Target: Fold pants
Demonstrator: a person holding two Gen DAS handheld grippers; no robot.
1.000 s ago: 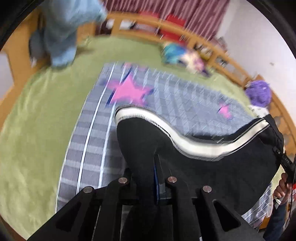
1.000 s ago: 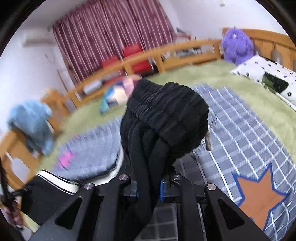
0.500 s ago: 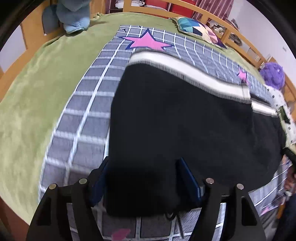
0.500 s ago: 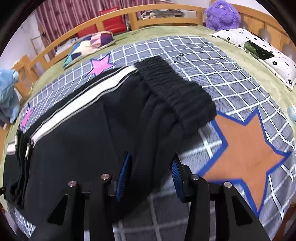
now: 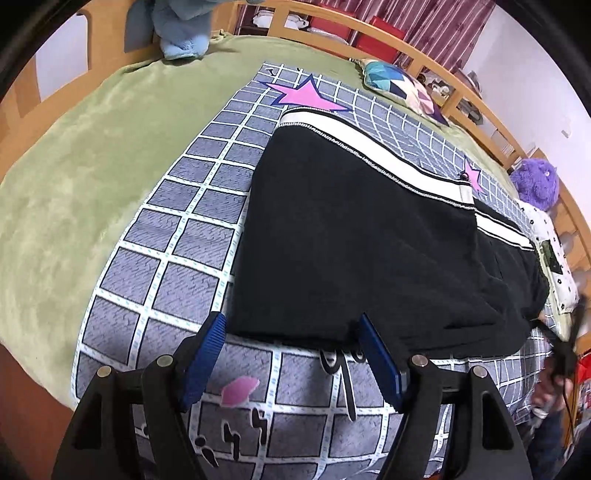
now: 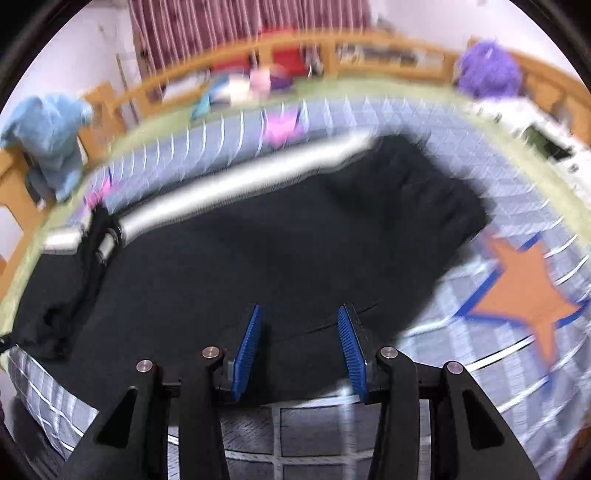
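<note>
Now the black pants (image 5: 362,236) lie flat on the grey checked blanket (image 5: 173,236) that covers the green bed (image 5: 74,173), their white side stripe (image 5: 369,147) running along the far edge. The left tongs (image 5: 291,350) are spread wide with nothing between the blue pads; the near hem of the pants lies just beyond the fingertips, the right-hand tip touching or just overlapping that edge, the left-hand tip just off the corner of the cloth. The right tongs (image 6: 301,328), seen in a blurred view, also stand apart, less widely, and their pads hang over black fabric (image 6: 295,240) close to its near edge; I cannot tell whether they touch it, but they are not pinching it. An orange star (image 6: 524,291) on the blanket shows to the right of the pants there. At the edges of the bed sit a blue plush toy (image 5: 181,26), a patterned cushion (image 5: 399,83) and a purple plush toy (image 5: 537,181).
</note>
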